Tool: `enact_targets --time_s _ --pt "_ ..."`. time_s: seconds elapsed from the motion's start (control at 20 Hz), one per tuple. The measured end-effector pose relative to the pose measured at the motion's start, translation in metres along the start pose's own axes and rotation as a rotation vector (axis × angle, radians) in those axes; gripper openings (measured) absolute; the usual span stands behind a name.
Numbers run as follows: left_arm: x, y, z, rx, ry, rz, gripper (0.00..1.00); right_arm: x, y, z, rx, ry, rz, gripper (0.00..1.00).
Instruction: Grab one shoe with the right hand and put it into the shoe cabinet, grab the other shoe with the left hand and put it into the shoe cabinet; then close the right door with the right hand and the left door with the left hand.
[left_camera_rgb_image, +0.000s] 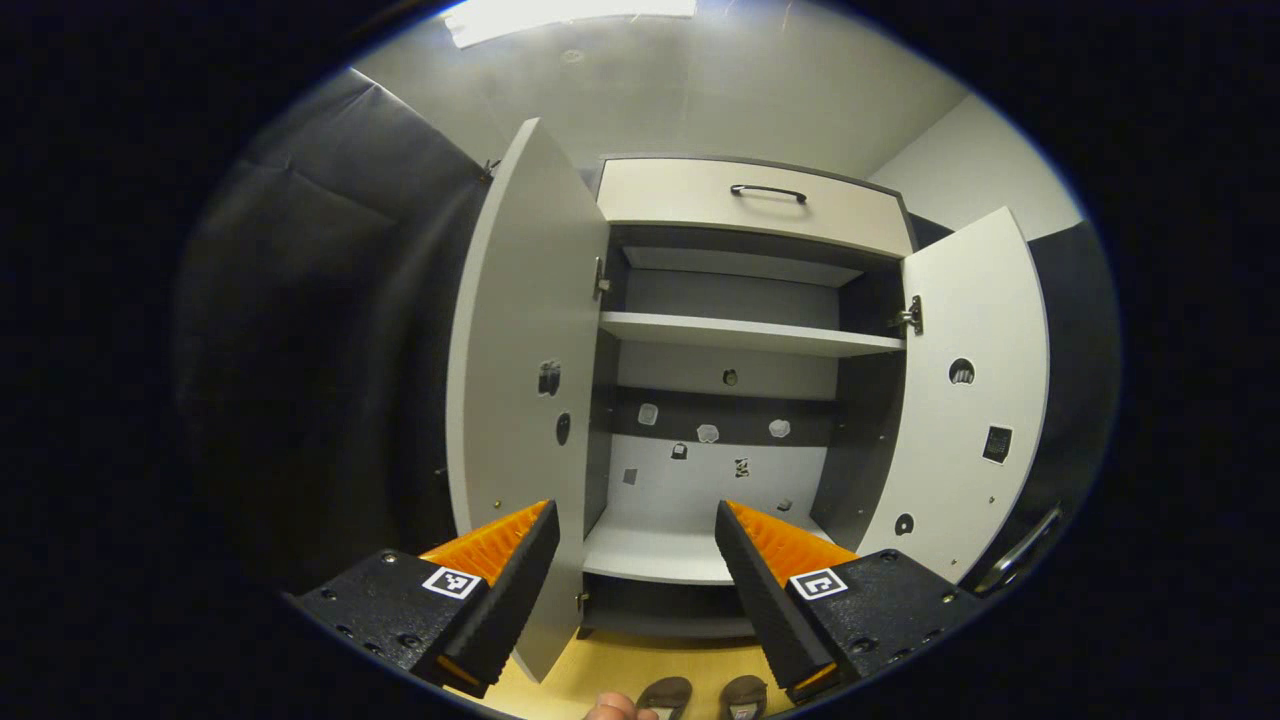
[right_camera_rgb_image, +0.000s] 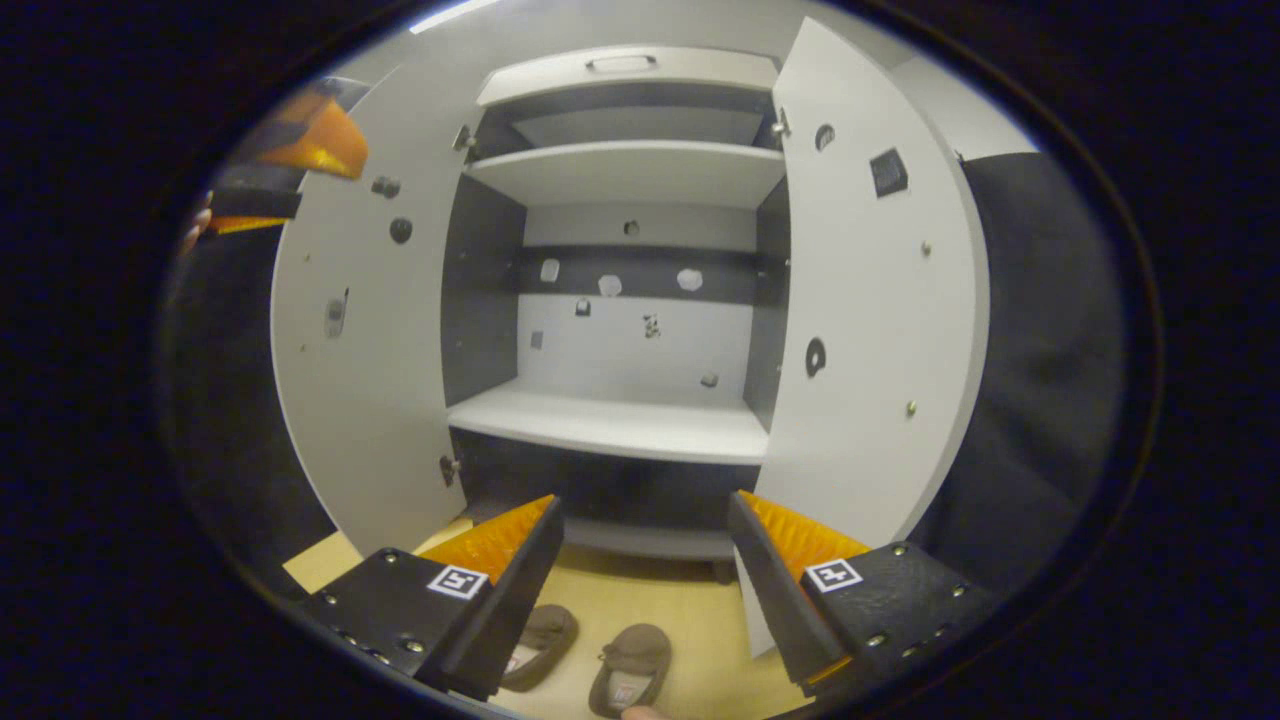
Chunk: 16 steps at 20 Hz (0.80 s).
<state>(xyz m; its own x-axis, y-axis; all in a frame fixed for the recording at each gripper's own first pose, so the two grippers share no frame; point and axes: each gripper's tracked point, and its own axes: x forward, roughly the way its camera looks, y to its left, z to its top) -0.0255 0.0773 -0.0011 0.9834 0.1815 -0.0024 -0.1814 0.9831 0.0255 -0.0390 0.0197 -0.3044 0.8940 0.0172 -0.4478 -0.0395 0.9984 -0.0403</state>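
Two brown shoes lie side by side on the yellow floor before the shoe cabinet (right_camera_rgb_image: 620, 420): one shoe (right_camera_rgb_image: 540, 635) to the left, the other shoe (right_camera_rgb_image: 630, 668) beside it. In the left gripper view they peek in at the bottom, as one shoe (left_camera_rgb_image: 665, 695) and the other shoe (left_camera_rgb_image: 742, 696). Both cabinet doors stand wide: the left door (left_camera_rgb_image: 525, 400) and the right door (left_camera_rgb_image: 965, 400). My right gripper (right_camera_rgb_image: 645, 530) is open, low, just above the shoes. My left gripper (left_camera_rgb_image: 635, 535) is open, higher, facing the shelves. The left gripper (right_camera_rgb_image: 290, 150) also appears at upper left in the right gripper view.
The cabinet has a lower shelf (right_camera_rgb_image: 610, 425), an upper shelf (left_camera_rgb_image: 745, 335) and a drawer with a dark handle (left_camera_rgb_image: 768, 192) on top. Black cloth walls flank both doors. A fingertip (left_camera_rgb_image: 612, 708) shows at the bottom edge of the left gripper view.
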Motion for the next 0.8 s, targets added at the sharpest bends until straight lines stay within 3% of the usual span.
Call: enact_targets --time_s 0.1,0.3,0.5,0.6,0.7,0.75,0.8 --pt "-0.004 0.009 -0.005 0.007 0.014 0.021 0.96 0.006 0.007 -0.053 -0.029 0.094 0.017 0.96" --pt "-0.013 0.019 -0.017 0.030 0.055 0.044 0.96 0.016 0.021 -0.154 -0.060 0.291 0.056 1.00" --pt "-0.021 0.025 -0.026 0.037 0.085 0.057 0.96 0.018 0.036 -0.225 -0.044 0.445 0.093 0.93" --pt "-0.023 0.029 -0.029 0.043 0.097 0.065 0.93 0.022 0.043 -0.254 -0.035 0.507 0.106 0.94" --pt "-0.025 0.031 -0.032 0.033 0.108 0.062 0.96 0.028 0.047 -0.280 -0.023 0.568 0.106 0.77" --pt "-0.026 0.031 -0.034 0.021 0.114 0.058 0.93 0.032 0.048 -0.291 -0.012 0.595 0.106 0.75" --pt "-0.027 0.031 -0.036 0.011 0.119 0.057 0.96 0.036 0.048 -0.300 -0.006 0.614 0.100 0.75"
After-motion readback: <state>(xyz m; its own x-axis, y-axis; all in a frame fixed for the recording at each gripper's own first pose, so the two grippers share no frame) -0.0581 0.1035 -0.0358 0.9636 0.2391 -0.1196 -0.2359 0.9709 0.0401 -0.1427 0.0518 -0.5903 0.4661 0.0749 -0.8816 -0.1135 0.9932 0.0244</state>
